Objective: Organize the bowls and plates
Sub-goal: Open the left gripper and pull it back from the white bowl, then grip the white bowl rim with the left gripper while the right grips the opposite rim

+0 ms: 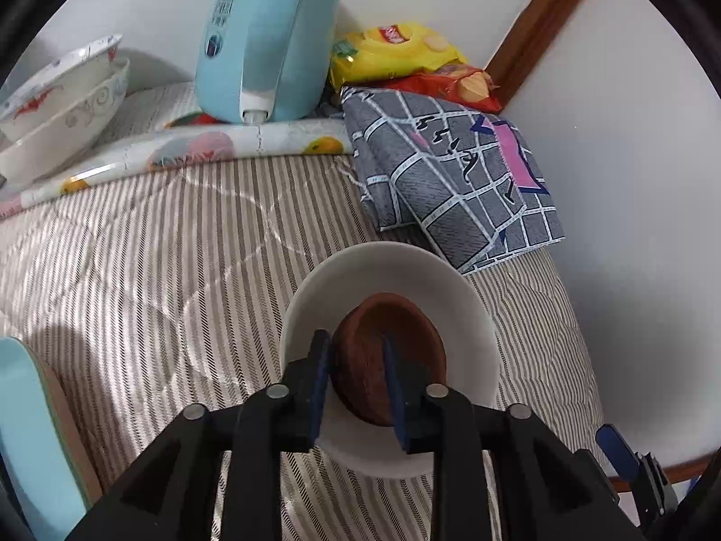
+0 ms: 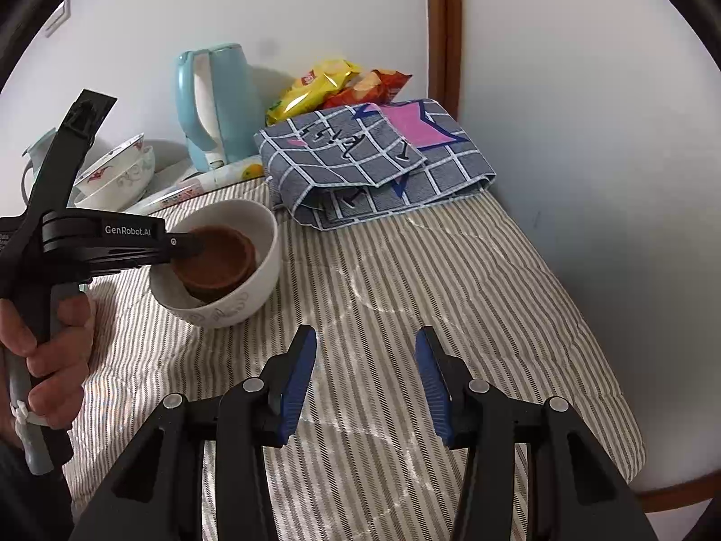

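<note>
A white bowl (image 1: 392, 279) sits on the striped quilt (image 1: 157, 261), and a small brown clay bowl (image 1: 392, 351) lies tilted inside it. My left gripper (image 1: 358, 387) reaches into the white bowl with its blue pads straddling the near rim of the brown bowl: one pad outside its wall, the other inside. The left pad appears to stand just clear of the clay; I cannot tell whether the inner pad touches. No firm pinch visible.

My right gripper (image 2: 365, 383) hangs over bare quilt, jaws spread, nothing between them, well apart from the white bowl.

At the far left, two patterned bowls (image 1: 58, 103) are nested, the upper one tilted, next to a fruit-print mat (image 1: 203, 149). A light blue electric kettle (image 1: 266, 36) stands on that mat. Behind it, by the wall, lie a yellow crisp bag (image 1: 396, 54) and a red one (image 1: 455, 85). A folded grey checked cloth (image 1: 450, 180) lies just beyond the white bowl, not touching it as far as I can see.

Right wrist view only: my left hand (image 2: 49, 342) around the left gripper's handle, a faint pattern on the white bowl's outer wall, and the kettle's handle. Left wrist view only: a pale blue object (image 1: 31, 442) at the lower left edge; I cannot identify it.
</note>
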`<state>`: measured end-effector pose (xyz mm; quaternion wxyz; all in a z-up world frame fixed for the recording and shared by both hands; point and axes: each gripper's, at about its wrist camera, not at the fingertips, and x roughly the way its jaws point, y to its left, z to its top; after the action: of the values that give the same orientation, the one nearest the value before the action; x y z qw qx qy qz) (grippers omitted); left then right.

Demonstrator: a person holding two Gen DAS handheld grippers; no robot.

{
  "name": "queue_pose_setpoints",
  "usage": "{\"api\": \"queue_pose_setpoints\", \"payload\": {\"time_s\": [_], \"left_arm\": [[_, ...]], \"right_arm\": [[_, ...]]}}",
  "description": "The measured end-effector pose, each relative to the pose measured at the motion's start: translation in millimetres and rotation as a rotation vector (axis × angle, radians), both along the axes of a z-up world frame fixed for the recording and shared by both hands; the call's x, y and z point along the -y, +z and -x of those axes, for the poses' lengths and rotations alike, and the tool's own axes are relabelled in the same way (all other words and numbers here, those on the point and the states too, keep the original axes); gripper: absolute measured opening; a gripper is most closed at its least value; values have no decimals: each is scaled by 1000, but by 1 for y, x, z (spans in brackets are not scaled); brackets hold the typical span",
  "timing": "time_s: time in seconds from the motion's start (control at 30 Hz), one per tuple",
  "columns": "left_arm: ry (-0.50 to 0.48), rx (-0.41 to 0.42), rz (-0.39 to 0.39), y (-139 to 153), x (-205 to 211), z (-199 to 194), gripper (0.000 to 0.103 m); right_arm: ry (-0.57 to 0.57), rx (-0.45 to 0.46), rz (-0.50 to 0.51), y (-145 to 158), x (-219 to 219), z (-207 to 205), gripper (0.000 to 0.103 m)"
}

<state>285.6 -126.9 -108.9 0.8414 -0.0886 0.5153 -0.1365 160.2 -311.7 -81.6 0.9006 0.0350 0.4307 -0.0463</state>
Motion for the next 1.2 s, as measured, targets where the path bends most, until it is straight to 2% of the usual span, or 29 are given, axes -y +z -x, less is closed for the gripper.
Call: {"api": "queue_pose_setpoints", "payload": {"time_s": [0.23, 0.5, 0.73, 0.93, 1.07, 1.2], "left_arm": [[-3, 45, 7, 22, -11, 13, 28], [37, 81, -5, 37, -40, 28, 28], [74, 42, 37, 24, -66, 34, 28], [67, 24, 67, 14, -63, 30, 28], [56, 18, 61, 9, -54, 24, 28], [57, 8, 31, 1, -43, 19, 28]], "right_arm": [[16, 13, 3, 8, -11, -2, 46], [9, 39, 4, 17, -21, -16, 46], [12, 39, -49, 12, -29, -32, 46], [25, 20, -84, 1, -34, -51, 46], [31, -10, -90, -11, -36, -66, 45], [42, -43, -83, -22, -39, -80, 40]]}}
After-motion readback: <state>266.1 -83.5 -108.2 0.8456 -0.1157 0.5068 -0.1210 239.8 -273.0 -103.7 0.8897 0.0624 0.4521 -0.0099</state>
